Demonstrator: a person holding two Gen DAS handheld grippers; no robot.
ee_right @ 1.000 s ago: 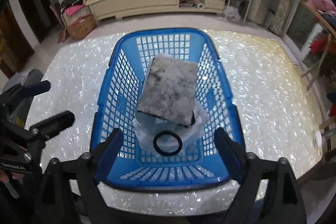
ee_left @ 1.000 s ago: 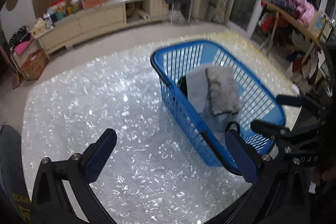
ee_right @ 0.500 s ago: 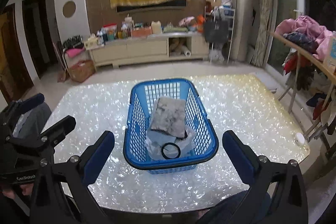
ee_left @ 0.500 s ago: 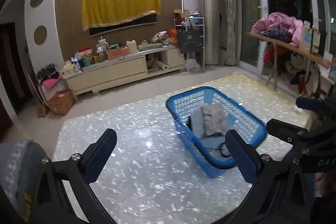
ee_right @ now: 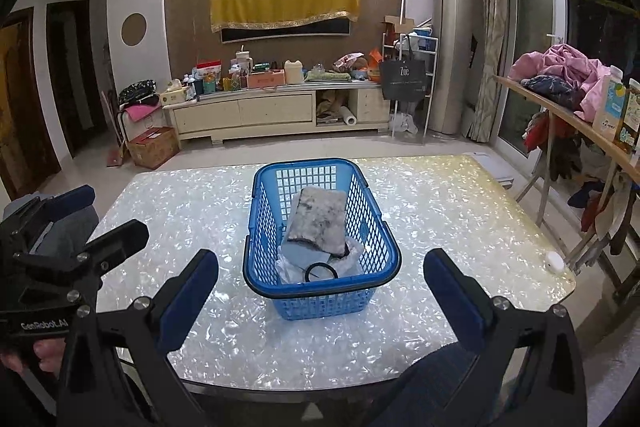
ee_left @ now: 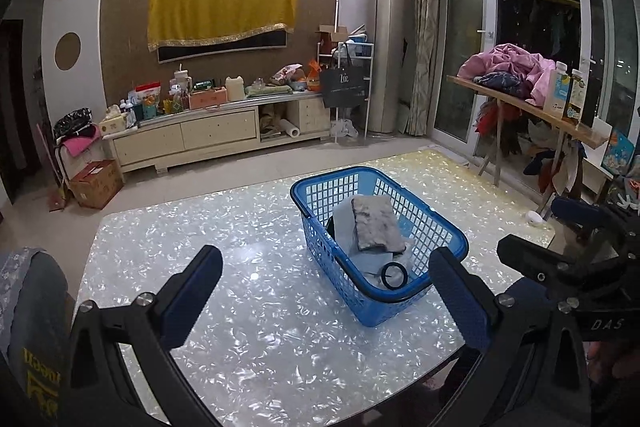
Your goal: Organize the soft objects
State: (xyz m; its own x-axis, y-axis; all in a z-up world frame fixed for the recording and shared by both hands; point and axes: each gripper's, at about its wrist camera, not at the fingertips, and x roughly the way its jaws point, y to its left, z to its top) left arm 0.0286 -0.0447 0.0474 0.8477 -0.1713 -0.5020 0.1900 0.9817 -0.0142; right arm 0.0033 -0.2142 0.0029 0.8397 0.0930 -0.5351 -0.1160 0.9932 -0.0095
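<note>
Both claws spread, empty, w/ basket (ee_right: 320, 247) dead ahead of R claw (ee_right: 320, 287); L claw (ee_left: 326, 297) sits left of it. R nearer.

home living room: a cloth-covered wall tv (ee_right: 285, 11) is seen over a cluttered low cabinet (ee_right: 276, 111), laundry is piled on a side table (ee_right: 560, 73), sliding glass doors (ee_left: 532, 39) at right.

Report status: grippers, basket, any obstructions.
Left gripper and right gripper open, empty. Grey fuzzy cloth and black ring inside blue basket. No obstructions seen.
</note>
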